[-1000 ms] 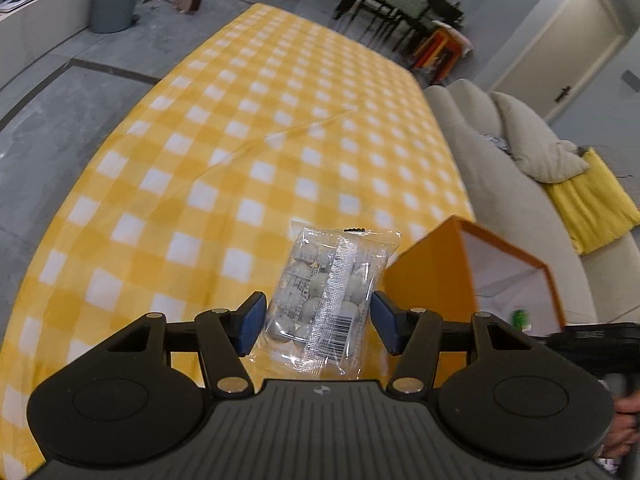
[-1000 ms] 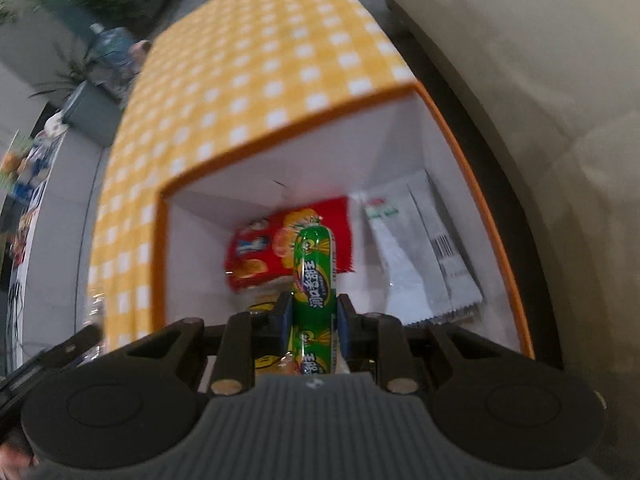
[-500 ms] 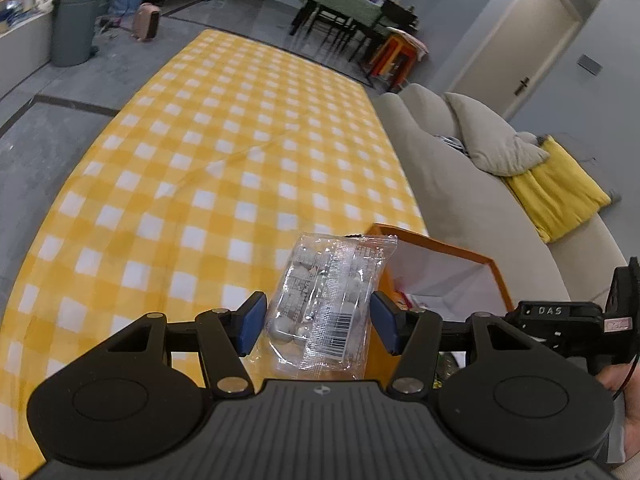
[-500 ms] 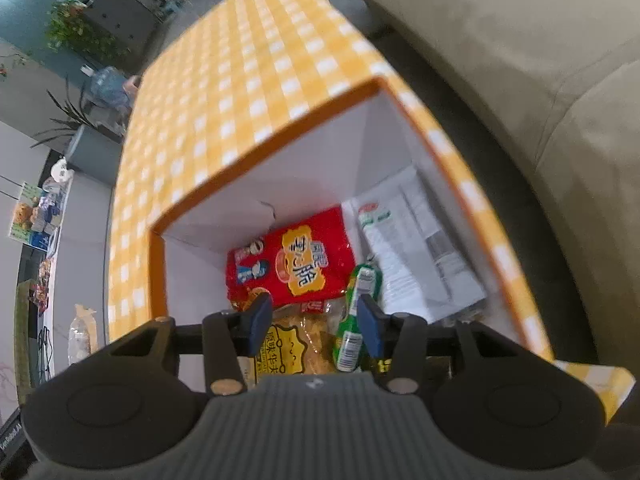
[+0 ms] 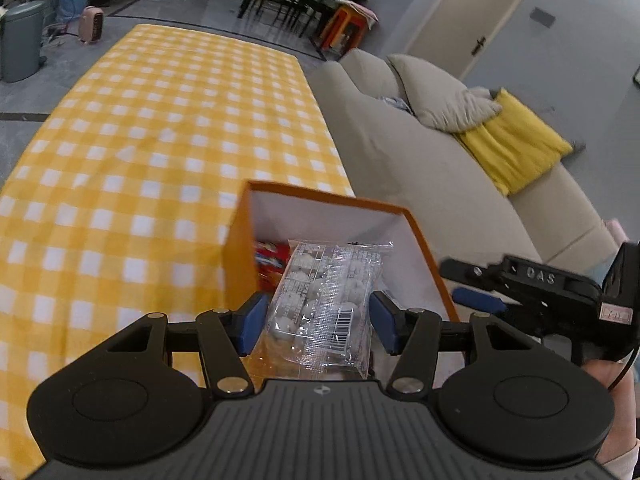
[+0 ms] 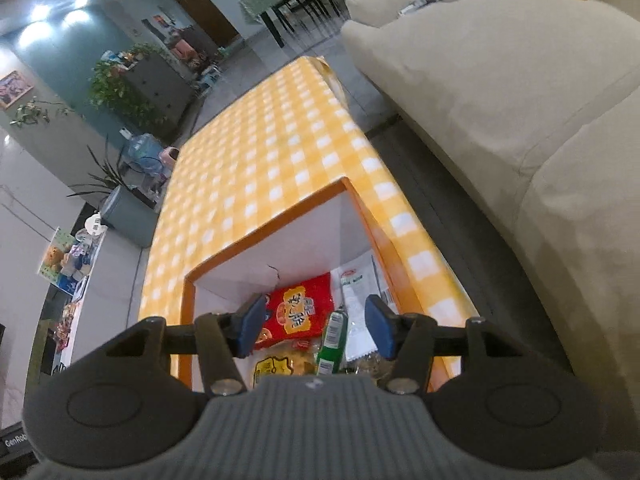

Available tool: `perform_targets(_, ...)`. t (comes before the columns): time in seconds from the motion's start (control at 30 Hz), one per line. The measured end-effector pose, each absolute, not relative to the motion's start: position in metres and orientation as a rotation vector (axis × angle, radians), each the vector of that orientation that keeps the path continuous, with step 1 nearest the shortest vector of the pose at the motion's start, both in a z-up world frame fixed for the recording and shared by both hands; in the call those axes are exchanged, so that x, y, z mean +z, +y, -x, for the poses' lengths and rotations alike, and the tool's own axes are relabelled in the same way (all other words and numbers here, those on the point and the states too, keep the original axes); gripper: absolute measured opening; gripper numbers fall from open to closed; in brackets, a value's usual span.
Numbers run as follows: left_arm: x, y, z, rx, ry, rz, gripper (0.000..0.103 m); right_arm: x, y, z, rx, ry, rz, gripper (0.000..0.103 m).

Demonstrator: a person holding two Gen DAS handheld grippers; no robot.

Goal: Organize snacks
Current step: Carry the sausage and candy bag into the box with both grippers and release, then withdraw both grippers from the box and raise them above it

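Left wrist alone shows the left hand-held gripper gripping a clear snack packet over the box.

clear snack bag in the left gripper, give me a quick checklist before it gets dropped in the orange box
1. Clear snack bag held between the left gripper pads: ok, lifted off the tablecloth.
2. Bag over the orange box opening: ok, it hangs above the white interior in the left wrist view.
3. Right gripper empty: ok, its jaws have just been opening and nothing is between them; the green tube lies in the box.
4. Right gripper out of the drop path: not ok, it hovers over the box opening.
5. Room in the box: cannot tell; the red packet, white packet and yellow packet cover much of the floor.
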State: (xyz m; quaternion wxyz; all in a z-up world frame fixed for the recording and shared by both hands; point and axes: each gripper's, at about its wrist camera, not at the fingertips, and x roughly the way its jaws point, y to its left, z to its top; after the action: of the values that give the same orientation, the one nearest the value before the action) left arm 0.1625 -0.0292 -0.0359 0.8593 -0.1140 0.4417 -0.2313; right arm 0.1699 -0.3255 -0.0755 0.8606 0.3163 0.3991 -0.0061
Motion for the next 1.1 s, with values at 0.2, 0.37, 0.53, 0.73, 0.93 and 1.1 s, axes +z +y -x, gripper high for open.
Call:
perform_targets(0.2, -0.047, -0.079, -0.156, -0.408, 0.935, 0.096, 0.064, -0.083, -0.33, -0.17, 0.029, 0.804, -0.666, 0.055)
perform_targets(0.37, -0.064, -0.105, -0.166, -0.369, 0.989, 0.119, 0.063, -0.081, -0.346, -0.159, 0.068, 0.767, -0.707, 0.055)
perform_targets(0.53, -0.079, -0.136, -0.182, -0.335, 1.027, 0.186, 0.063, -0.079, -0.368, -0.148, 0.028, 0.734, -0.731, 0.055)
perform_targets(0.73, -0.097, -0.171, -0.207, -0.285, 1.048, 0.176, 0.063, -0.09, -0.394, -0.142, 0.006, 0.741, -0.77, 0.055)
perform_targets(0.93, -0.114, -0.186, -0.227, -0.237, 1.072, 0.179, 0.063, -0.1, -0.404, -0.142, 0.014, 0.765, -0.788, 0.055)
perform_targets(1.1, -0.118, -0.187, -0.234, -0.196, 1.051, 0.161, 0.064, -0.107, -0.406, -0.147, 0.04, 0.774, -0.82, 0.055)
